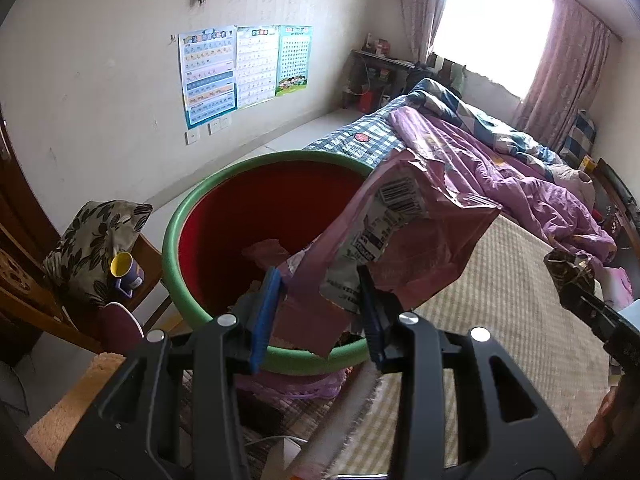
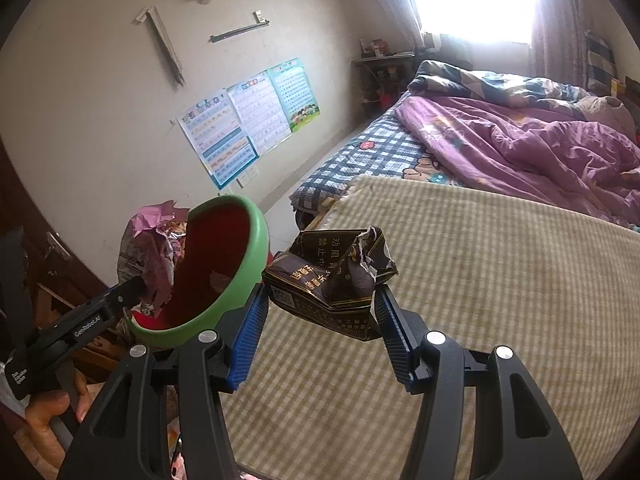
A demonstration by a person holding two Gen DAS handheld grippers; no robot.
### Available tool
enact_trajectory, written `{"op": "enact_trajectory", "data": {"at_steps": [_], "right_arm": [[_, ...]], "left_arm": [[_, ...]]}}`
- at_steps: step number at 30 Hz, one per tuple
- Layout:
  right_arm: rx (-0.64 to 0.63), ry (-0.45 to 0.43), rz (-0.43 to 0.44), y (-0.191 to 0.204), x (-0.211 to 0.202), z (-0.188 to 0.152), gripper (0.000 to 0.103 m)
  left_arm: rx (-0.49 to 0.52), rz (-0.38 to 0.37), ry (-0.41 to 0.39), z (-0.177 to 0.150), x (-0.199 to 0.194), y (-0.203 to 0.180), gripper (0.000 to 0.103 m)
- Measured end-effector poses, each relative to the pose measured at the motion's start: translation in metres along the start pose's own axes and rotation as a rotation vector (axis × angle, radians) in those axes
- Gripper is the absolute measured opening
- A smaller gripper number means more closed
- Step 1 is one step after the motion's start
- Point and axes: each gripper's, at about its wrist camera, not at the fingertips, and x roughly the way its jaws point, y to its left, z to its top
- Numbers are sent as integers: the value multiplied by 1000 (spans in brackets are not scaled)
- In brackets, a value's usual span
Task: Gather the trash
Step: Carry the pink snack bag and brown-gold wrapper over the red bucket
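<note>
My left gripper is clamped on a torn pink wrapper; its blue pads pinch the lower, crumpled end, and the rest of the wrapper, with a barcode and printed panel, rises up and to the right of the fingers. Just beyond and below the fingertips sits the bin, green-rimmed and red inside, so the held wrapper hangs over its opening. Some pink and paper scraps already lie inside, ahead of my left pad. Left of the bin, a floral cushion and a yellow-and-purple cup rest on a wooden chair.

My right gripper grips a crushed dark cigarette pack between its blue pads, the pack spanning the gap and crumpled upward above the fingertips. It is held over the beige checked blanket that spreads below and ahead of the fingers. The bin's green rim lies just left of my left pad there; I cannot tell whether pad and rim touch. Further ahead and to the right, a purple quilt is bunched on the bed, with a blue plaid sheet at its near edge. Posters hang on the wall beyond the bin.
</note>
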Motion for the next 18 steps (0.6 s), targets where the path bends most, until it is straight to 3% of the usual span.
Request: {"op": "enact_trajectory", "data": {"at_steps": [18], "right_arm": [[-38, 10, 13, 36, 28, 3, 54]], "left_arm": [[-2, 18, 5, 8, 20, 19, 37]]}}
